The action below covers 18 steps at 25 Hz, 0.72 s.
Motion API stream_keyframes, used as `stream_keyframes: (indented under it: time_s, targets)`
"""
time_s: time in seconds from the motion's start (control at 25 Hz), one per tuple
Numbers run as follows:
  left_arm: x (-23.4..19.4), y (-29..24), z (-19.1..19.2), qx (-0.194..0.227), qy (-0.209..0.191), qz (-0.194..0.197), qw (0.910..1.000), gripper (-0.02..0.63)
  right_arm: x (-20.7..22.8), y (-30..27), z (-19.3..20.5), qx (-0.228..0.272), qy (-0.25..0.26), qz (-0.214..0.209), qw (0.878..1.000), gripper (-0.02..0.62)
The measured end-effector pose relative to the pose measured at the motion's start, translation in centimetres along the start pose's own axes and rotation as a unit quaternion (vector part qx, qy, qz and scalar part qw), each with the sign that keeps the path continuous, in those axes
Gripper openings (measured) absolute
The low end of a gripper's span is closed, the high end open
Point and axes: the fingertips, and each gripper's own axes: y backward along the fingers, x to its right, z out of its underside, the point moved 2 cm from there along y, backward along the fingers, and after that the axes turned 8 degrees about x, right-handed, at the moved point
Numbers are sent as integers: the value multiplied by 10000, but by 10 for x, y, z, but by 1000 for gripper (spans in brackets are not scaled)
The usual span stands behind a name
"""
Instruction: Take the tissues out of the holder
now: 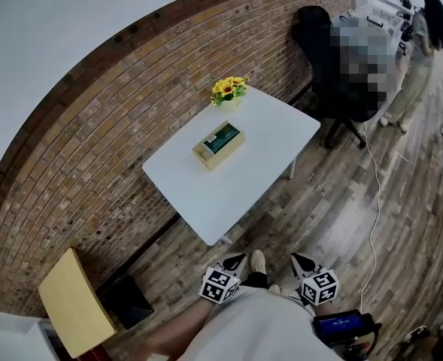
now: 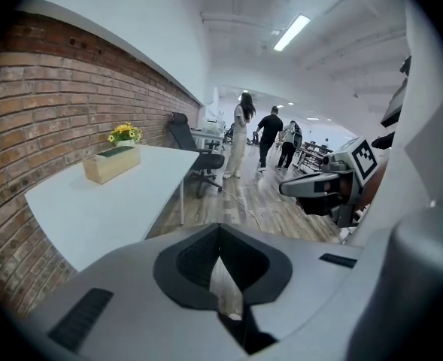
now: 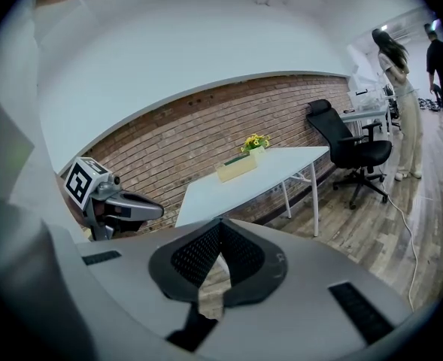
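Observation:
The tissue holder (image 1: 219,143), a pale wooden box with a green top, lies near the middle of the white table (image 1: 244,186). It also shows in the left gripper view (image 2: 112,162) and in the right gripper view (image 3: 236,167). My left gripper (image 1: 235,262) and right gripper (image 1: 302,262) hang side by side close to my body, over the wooden floor and short of the table's near corner. Both point toward the table. The left gripper's (image 2: 219,228) jaws are shut with nothing between them. The right gripper's (image 3: 221,222) jaws are also together and empty.
A pot of yellow flowers (image 1: 229,89) stands at the table's far corner by the brick wall (image 1: 93,149). A black office chair (image 1: 334,66) is beyond the table, a cable (image 1: 375,201) runs over the floor, and a person (image 1: 420,51) stands far right. A tan board (image 1: 74,303) is at the near left.

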Motion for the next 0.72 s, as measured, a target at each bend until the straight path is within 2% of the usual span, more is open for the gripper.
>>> stream_keyframes:
  time_s: [0.28, 0.72]
  targets:
    - [-23, -50, -31, 88, -55, 240, 9997, 8, 33, -25, -24, -52, 60, 165, 9998, 5]
    - [-102, -102, -77, 244, 6, 334, 9991, 8, 68, -109, -83, -107, 383, 251, 9989, 5]
